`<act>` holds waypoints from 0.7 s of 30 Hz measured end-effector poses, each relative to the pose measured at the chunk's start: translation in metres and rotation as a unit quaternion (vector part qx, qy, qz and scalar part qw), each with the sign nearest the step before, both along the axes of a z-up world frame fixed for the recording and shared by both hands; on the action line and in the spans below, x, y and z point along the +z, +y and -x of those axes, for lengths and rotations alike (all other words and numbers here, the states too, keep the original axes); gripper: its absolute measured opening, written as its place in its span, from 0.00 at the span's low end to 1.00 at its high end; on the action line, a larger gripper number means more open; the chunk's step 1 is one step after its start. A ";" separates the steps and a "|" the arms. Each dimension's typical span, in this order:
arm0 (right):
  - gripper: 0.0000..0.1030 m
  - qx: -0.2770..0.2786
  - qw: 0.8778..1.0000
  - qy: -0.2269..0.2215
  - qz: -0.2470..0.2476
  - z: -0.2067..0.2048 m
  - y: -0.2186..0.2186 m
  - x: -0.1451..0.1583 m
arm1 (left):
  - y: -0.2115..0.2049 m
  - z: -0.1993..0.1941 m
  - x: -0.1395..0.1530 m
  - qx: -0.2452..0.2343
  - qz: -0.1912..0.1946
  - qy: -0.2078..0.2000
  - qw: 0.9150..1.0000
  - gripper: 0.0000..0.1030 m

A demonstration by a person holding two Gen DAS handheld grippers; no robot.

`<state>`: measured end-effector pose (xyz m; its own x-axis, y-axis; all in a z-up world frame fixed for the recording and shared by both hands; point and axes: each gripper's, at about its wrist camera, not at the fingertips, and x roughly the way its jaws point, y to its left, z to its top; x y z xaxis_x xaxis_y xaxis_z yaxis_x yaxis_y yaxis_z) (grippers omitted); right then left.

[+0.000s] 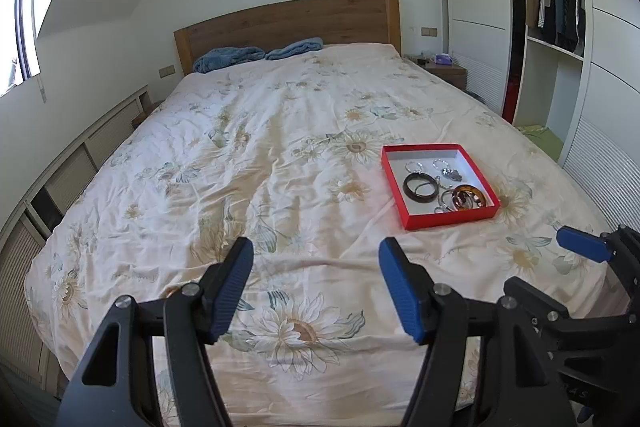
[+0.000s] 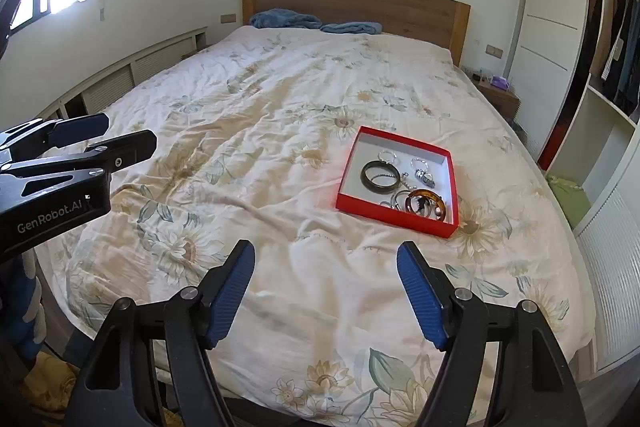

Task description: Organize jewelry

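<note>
A red shallow box lies on the floral bedspread, right of centre. Inside it lie a dark bangle, an amber bangle, and silver rings and key-ring pieces. My left gripper is open and empty above the bed's near edge, left of the box. My right gripper is open and empty, just short of the box. The right gripper's blue finger shows at the right edge of the left wrist view, and the left gripper at the left edge of the right wrist view.
The bed has a wooden headboard and blue folded blankets at its head. A nightstand and an open wardrobe stand on the right. Low cabinets and a window line the left wall.
</note>
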<state>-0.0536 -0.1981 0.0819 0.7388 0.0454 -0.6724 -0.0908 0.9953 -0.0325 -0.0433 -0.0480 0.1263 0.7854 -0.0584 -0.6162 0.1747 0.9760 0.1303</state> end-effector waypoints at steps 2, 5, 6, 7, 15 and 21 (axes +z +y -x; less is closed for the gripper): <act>0.72 -0.002 1.000 0.001 -0.001 0.000 -0.002 -0.001 | -0.001 0.000 -0.002 0.000 0.001 0.005 1.000 0.62; 0.76 -0.006 1.000 0.001 -0.001 -0.001 -0.004 -0.003 | -0.001 -0.003 -0.005 0.000 0.003 0.013 1.000 0.62; 0.76 -0.008 1.000 0.001 -0.001 -0.001 -0.004 -0.003 | -0.001 -0.004 -0.007 -0.001 0.004 0.015 1.000 0.62; 0.77 -0.010 1.000 0.002 -0.001 -0.002 -0.005 -0.004 | 0.000 -0.005 -0.008 0.000 0.005 0.018 1.000 0.62; 0.81 -0.025 1.000 -0.001 0.004 -0.006 -0.008 -0.007 | -0.002 -0.011 -0.015 0.000 0.009 0.025 1.000 0.62; 0.83 -0.043 0.999 -0.005 0.020 -0.009 -0.010 -0.007 | 0.000 -0.019 -0.023 0.006 0.020 0.031 0.999 0.62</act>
<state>-0.0442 -0.2082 0.0746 0.7448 -0.0456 -0.6657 -0.0039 0.9974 -0.0726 -0.0240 -0.0480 0.1034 0.7459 -0.0750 -0.6618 0.1695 0.9823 0.0797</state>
